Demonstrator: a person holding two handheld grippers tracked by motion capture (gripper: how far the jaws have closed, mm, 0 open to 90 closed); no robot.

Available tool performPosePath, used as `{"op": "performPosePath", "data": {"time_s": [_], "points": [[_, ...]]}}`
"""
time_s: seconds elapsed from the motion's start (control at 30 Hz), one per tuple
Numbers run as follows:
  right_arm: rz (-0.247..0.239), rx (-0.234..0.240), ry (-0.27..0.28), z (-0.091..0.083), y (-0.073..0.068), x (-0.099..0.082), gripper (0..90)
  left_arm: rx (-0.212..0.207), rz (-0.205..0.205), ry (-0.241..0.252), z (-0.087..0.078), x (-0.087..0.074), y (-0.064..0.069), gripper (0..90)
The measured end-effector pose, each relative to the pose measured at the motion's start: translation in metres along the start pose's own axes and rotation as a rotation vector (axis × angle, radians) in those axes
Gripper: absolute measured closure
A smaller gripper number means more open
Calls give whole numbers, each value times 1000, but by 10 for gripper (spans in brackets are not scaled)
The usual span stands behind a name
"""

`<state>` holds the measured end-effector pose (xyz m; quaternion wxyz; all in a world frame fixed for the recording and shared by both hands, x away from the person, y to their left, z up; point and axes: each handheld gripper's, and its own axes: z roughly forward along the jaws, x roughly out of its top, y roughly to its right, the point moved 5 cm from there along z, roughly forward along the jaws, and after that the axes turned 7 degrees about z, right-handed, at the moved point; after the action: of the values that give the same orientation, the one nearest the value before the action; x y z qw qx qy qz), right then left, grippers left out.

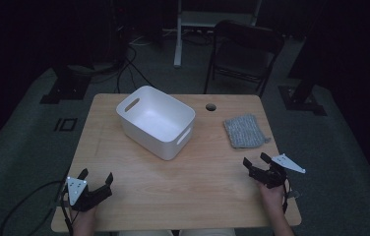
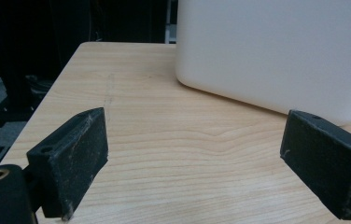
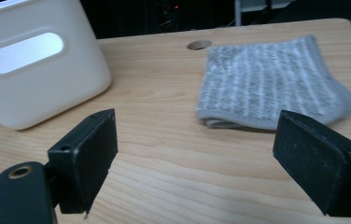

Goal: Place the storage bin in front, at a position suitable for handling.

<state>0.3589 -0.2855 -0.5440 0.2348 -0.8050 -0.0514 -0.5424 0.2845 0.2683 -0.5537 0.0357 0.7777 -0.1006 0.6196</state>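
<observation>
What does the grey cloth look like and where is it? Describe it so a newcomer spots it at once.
Start at the wooden table and find the white bin near its middle. To the right of the bin, close to the table's right edge and beyond the right gripper, lies the grey cloth, folded flat. It is the table's one soft, ribbed knitted thing.

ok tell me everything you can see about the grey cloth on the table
The grey cloth is a small knitted or ribbed piece, folded into a flat rectangle with layered edges showing at its near side and a little loop or tail at one corner. It lies on the wooden table near the right edge, beyond the right claw, right of the white bin and just past a round hole. Nothing touches it but the table; the claw's jaws stand open, short of it.
</observation>
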Motion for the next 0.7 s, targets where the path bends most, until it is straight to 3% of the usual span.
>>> {"op": "performPosePath", "data": {"time_s": [0.17,0.7], "points": [[-18,3,-9,6,-6,5,136,-2,-9,0,0,0,-1,79],[-52,64,-13,20,-28,45,131,-23,2,-6,0,0,3,79]]}}
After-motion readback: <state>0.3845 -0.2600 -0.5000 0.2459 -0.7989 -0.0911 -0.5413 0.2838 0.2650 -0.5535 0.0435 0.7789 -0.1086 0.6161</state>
